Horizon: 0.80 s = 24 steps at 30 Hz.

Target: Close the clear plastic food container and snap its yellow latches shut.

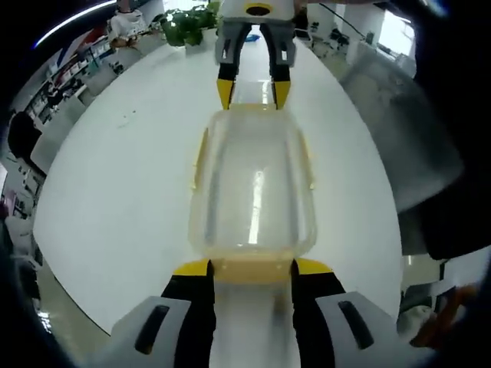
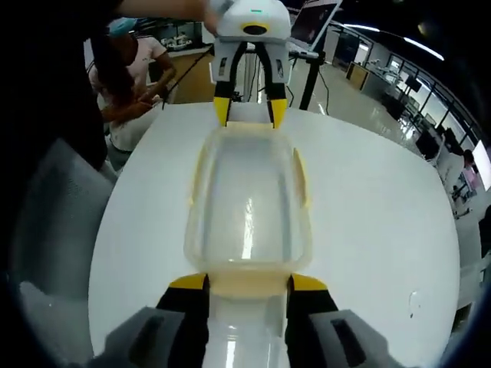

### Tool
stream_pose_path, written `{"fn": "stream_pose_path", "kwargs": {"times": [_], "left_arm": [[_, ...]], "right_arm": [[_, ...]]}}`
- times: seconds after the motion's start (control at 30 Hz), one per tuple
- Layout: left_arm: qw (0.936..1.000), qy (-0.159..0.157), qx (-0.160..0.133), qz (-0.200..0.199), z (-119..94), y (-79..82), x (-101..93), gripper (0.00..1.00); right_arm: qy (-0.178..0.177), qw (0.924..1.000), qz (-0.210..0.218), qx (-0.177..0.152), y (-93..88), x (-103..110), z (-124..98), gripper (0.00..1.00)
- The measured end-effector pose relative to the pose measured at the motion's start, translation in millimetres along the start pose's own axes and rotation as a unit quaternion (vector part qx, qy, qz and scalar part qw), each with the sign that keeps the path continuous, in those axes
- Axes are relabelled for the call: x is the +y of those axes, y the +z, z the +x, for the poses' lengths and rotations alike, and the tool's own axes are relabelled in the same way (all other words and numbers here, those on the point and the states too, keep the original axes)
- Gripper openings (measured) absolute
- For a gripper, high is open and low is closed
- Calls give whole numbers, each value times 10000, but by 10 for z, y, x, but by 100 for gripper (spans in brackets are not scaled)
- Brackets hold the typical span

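Note:
The clear plastic container (image 1: 253, 184) (image 2: 247, 207) lies lengthwise on the white round table (image 1: 123, 184) (image 2: 368, 215), its lid resting on top. Thin yellow side latches (image 1: 198, 157) (image 2: 197, 180) run along its long edges. My left gripper (image 1: 252, 268) stands open at one short end, its yellow-tipped jaws on either side of the yellow end latch (image 1: 252, 270). It appears again at the far end of the right gripper view (image 2: 249, 115). My right gripper (image 2: 249, 282) is open the same way around the opposite end latch (image 2: 249, 285), and reaches in at the far end (image 1: 253, 96).
A grey chair (image 1: 399, 130) (image 2: 54, 222) stands beside the table. A potted plant (image 1: 188, 23) is at the far table edge. A seated person (image 2: 138, 69) and a laptop (image 2: 314, 23) are behind the table. A small mark (image 2: 414, 303) lies on the tabletop.

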<state>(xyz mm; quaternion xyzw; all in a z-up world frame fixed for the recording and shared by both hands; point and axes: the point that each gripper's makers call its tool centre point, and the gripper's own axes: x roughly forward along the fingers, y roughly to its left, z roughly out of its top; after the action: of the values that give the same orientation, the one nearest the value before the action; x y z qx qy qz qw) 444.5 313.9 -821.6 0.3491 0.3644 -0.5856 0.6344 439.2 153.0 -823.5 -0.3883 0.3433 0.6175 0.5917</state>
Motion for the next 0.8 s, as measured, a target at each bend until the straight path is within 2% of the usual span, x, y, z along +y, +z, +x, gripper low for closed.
{"fn": "stream_pose_path", "kwargs": {"times": [0.1,0.27,0.4,0.6,0.8], "left_arm": [[10000,57,5,62,-58,42,-8,36],[9998,148,-90,111,-132,140,-37,36],[9997,178,-56,180,-152,175,-44,36],[9993,235,31,290,-227,266,-83,36],[9990,334,155,248,-225,310,-128,36]], "right_arm": [[-13,10000,42,-66,36,-1,-85,36],[-62,10000,40,33,31,30,-165,36],[-124,9998,8,122,26,50,-202,36],[-178,9998,114,49,36,104,-312,36],[-227,9997,5,20,34,139,-409,36]]}}
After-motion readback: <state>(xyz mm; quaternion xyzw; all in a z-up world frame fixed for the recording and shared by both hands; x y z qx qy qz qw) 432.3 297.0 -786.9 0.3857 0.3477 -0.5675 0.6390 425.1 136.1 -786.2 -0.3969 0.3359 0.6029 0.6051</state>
